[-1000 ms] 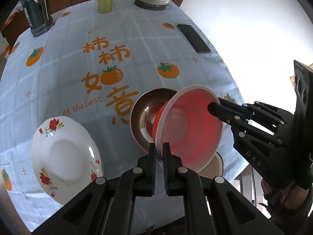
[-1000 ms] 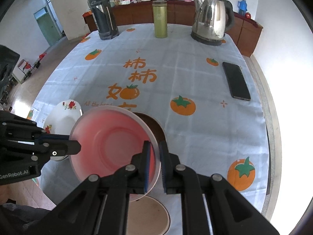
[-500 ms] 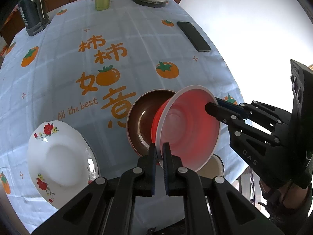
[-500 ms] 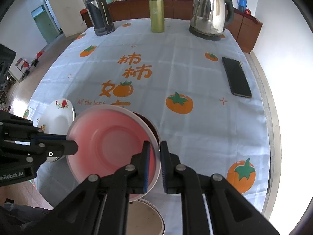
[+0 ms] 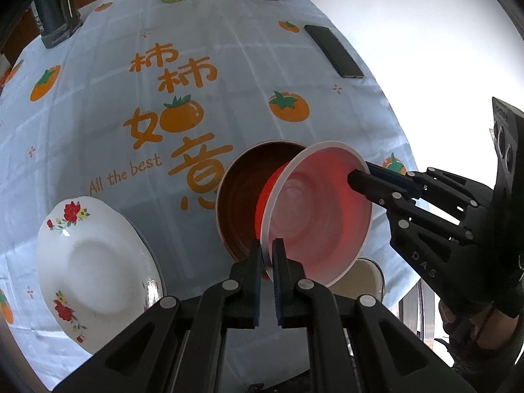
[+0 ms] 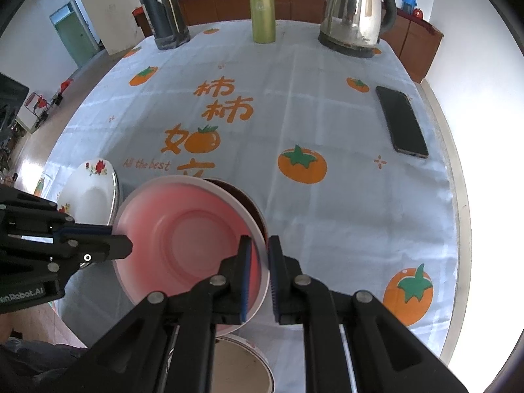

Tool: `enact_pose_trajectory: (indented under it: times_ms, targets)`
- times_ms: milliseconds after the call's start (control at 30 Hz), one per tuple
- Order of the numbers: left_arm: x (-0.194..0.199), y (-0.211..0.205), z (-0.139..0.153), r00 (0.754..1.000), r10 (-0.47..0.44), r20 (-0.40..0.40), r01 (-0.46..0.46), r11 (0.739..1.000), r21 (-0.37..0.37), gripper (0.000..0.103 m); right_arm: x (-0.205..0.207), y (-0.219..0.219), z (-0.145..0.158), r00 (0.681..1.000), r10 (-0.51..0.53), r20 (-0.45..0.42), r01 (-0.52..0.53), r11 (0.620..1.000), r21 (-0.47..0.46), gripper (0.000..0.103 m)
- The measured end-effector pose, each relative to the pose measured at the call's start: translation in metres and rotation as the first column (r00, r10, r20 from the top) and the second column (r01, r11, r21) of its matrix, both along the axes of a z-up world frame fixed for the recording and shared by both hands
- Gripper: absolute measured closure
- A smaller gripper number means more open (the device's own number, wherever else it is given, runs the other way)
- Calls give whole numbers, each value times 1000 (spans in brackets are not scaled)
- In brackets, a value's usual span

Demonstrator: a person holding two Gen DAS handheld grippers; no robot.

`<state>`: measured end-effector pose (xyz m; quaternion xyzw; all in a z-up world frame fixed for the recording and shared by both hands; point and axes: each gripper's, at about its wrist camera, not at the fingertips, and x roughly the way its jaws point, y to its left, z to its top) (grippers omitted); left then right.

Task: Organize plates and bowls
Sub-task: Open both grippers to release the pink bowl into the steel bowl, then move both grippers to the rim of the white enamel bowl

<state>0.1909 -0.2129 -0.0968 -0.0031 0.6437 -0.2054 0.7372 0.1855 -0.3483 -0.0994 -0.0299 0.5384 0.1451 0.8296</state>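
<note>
Both claws on the pink bowl, pointing steeply down

We've got the left claw (image 5: 268, 255) clamped on the near rim of the pink bowl (image 5: 321, 216) and the right claw (image 6: 260, 258) clamped on the opposite rim, so the bowl hangs tilted between them. It sits right over the brown bowl (image 5: 242, 196) on the bench (image 5: 229, 82), partly covering it; touching or not, we can't tell. The floral plate (image 5: 95, 268) lies off to the left.
</note>
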Motion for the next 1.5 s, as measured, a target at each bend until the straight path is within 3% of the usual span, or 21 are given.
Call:
enact_pose_trajectory:
  times_ms: [467,567,800,867,900,967,1033,1400,1500]
  targets:
    - [9,4,-19,999,19,-41,-18,1000,12,95,10,6,-14,999,12,-35,-12,1000,-1,91]
    - [9,4,-22,999,21,-45,-20,1000,13,95,13,6,-17,999,17,-44,-16,1000,10,83]
    - [6,0,-24,1000,-4,-8,4,998,62,92,13,12,-24,999,27,-44,-27,1000,-1,80]
    - [5,-3,-24,1000,-19,6,18,995,93,86,13,12,-25,999,24,-42,-24,1000,6,76]
    - [4,-5,-25,1000,-26,8,25,993,113,82,13,11,-25,999,21,-39,-21,1000,8,63]
    - [3,-6,-25,999,-33,17,30,990,140,45,13,10,-25,1000,8,-23,-8,1000,-5,51]
    - [0,-7,-21,997,-49,62,39,986,160,35,13,7,-25,1000,-1,-16,1,1000,-5,51]
    - [-3,7,-14,991,-22,133,-6,979,205,35,-20,-22,-9,996,-81,22,80,996,33,49]
    - [-7,14,-14,991,3,133,-31,978,207,35,-33,-29,-4,993,-112,26,111,993,47,40]
